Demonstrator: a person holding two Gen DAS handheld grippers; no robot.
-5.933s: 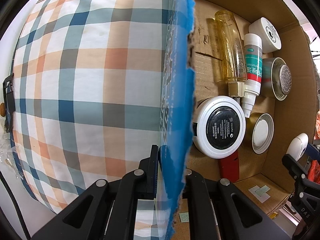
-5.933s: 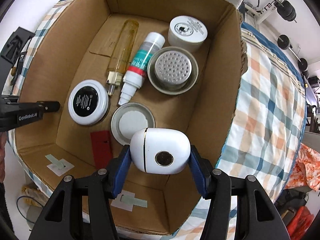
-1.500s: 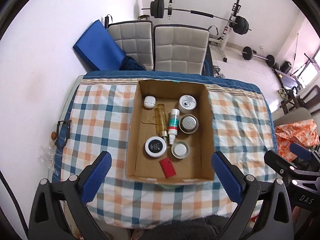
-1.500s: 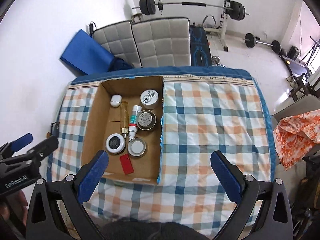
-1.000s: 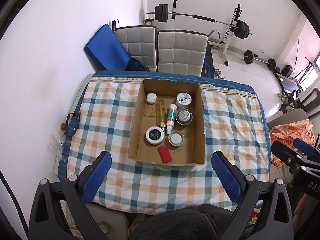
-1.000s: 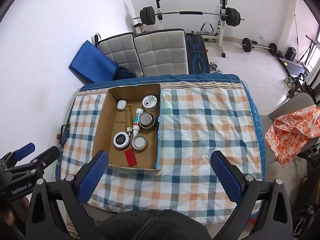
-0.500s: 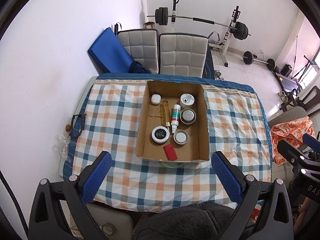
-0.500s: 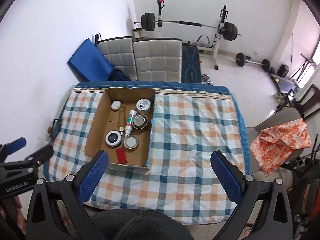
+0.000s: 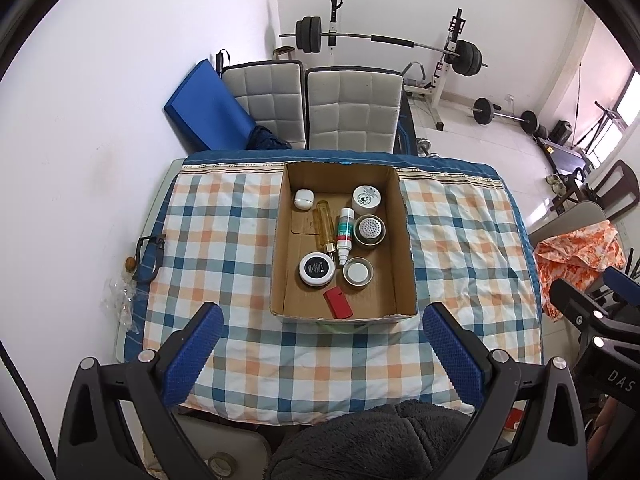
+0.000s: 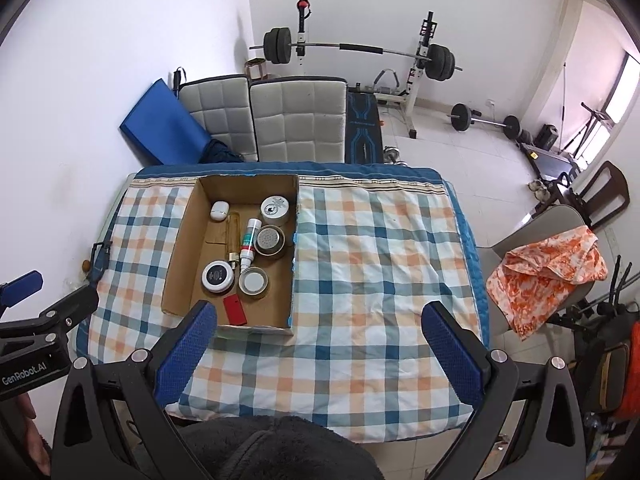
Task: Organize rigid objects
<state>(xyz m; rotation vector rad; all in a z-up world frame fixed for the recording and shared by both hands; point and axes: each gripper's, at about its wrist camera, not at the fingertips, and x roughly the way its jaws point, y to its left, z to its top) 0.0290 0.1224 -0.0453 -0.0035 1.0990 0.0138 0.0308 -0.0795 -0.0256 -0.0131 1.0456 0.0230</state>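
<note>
Room: I see a white-walled home gym, tiled floor, a table under a soft plaid cloth point(image 9: 240, 240) in blue, orange and white.
Left gripper point(image 9: 320, 344): I hold it high above the table's near edge, its textured blue pads spread wide, nothing between them.
Right gripper point(image 10: 320, 340): likewise raised, fingers wide apart and empty, to the right of the cardboard box point(image 10: 180, 248).
Box: open-topped, rectangular, plain brown corrugated walls, sitting on the cloth.
Box, near end: a flat red card point(image 9: 338, 302), a round white jar with black lid point(image 9: 317, 268), a shallow metal lid point(image 9: 358, 271).
Box, middle: an amber glass bottle point(image 9: 325, 224) and a white spray bottle point(image 9: 345, 231) lying side by side, beside a perforated metal cup point(image 9: 370, 230).
Box, far end: a rounded white case point(image 9: 303, 198) and a white tub point(image 9: 366, 197).
Beyond the box: two quilted grey chairs point(image 9: 312, 108), a blue mat, a barbell rack.
</note>
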